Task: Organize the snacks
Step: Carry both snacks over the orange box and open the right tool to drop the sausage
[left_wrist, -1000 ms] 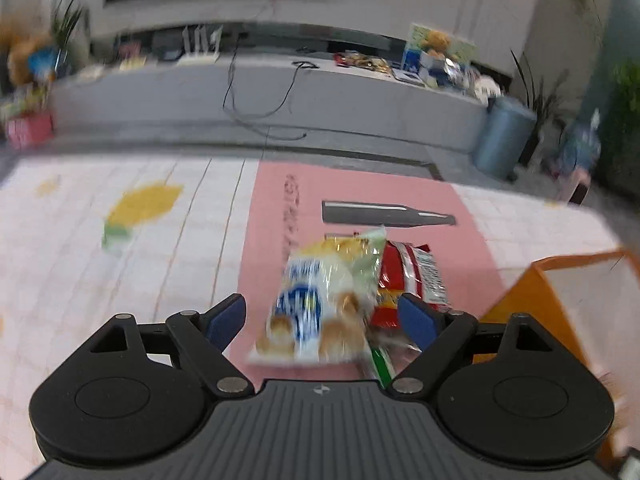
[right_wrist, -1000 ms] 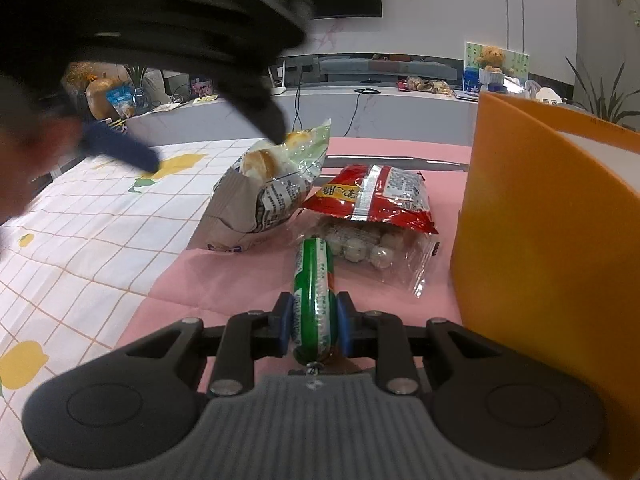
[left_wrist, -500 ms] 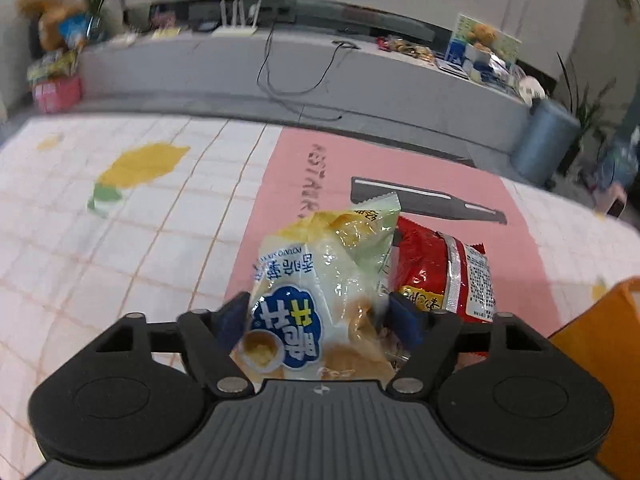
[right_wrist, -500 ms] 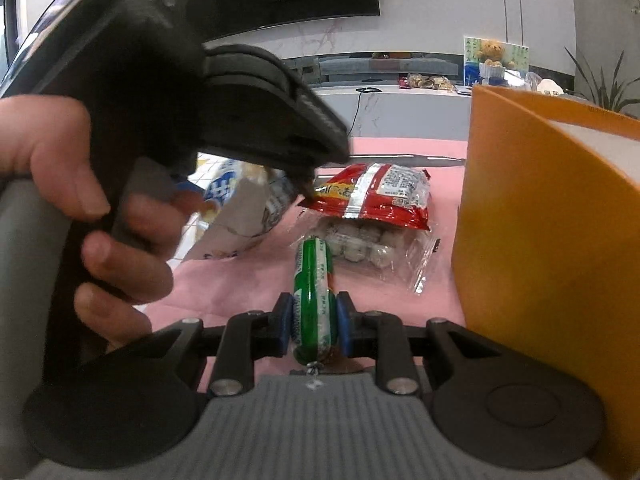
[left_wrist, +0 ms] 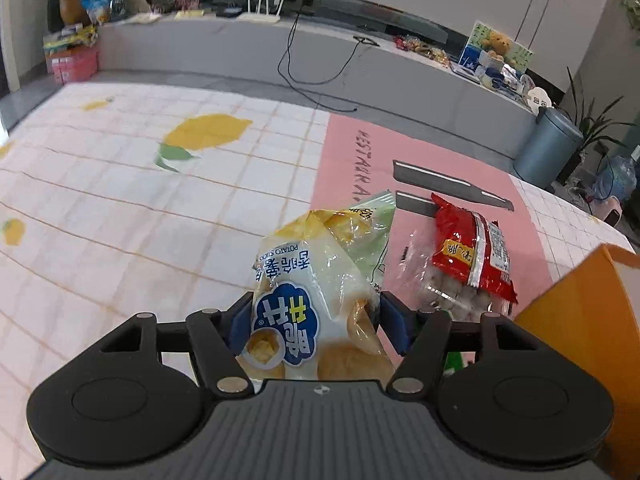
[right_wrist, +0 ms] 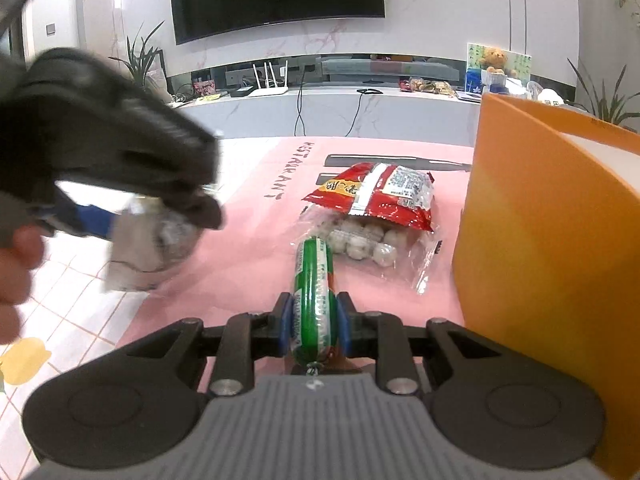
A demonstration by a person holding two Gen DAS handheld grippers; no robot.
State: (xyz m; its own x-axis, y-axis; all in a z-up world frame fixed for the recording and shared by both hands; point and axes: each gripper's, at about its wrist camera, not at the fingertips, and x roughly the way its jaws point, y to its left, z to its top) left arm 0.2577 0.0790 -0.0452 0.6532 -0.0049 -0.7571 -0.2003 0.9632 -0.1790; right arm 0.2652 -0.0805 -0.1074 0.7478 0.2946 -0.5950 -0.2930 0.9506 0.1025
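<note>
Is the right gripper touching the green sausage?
Touching. Right wrist view: right gripper has its jaws shut on the green sausage, blue pads pressed against both sides.

light: bright, even indoor — shadows soft | blur: left gripper motion-smeared | edges: fisheye-bent, dark corners

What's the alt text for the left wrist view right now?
The left gripper is closing its jaws around a yellow-and-white potato sticks bag, which lies on a pink placemat. To the right lie a red packet of white balls and the edge of an orange box; a lemon-print tablecloth fills the left.
</note>
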